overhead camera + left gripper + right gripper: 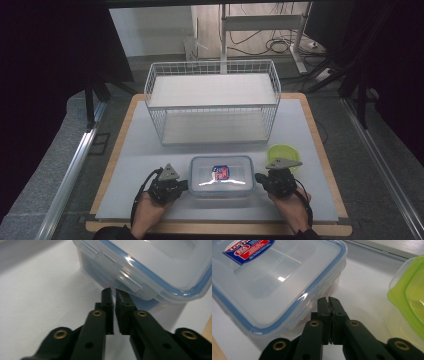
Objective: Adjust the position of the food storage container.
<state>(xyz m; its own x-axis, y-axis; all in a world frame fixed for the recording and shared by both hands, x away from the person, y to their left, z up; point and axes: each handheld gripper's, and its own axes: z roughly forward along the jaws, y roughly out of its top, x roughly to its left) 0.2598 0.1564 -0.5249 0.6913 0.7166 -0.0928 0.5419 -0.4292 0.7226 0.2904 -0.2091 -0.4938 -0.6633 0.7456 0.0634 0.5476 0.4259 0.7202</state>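
A clear plastic food box (222,175) with a blue-sealed lid and a red and blue label lies near the table's front edge. My left gripper (184,185) sits at its left end. In the left gripper view its jaws stand a narrow slit apart with nothing between them, and the left gripper (113,293) has its tips just under the side latch of the box (155,265). My right gripper (259,177) is at the box's right end. In the right gripper view that gripper (328,301) has its jaws pressed together and empty, close beside the wall of the box (269,285).
A white wire basket (212,100) with a shelf stands at the back of the white tabletop (140,150). A small lime-green container (281,151) sits just behind my right gripper, and that green container (409,297) lies to the right in the right gripper view. Wooden table edges run along both sides.
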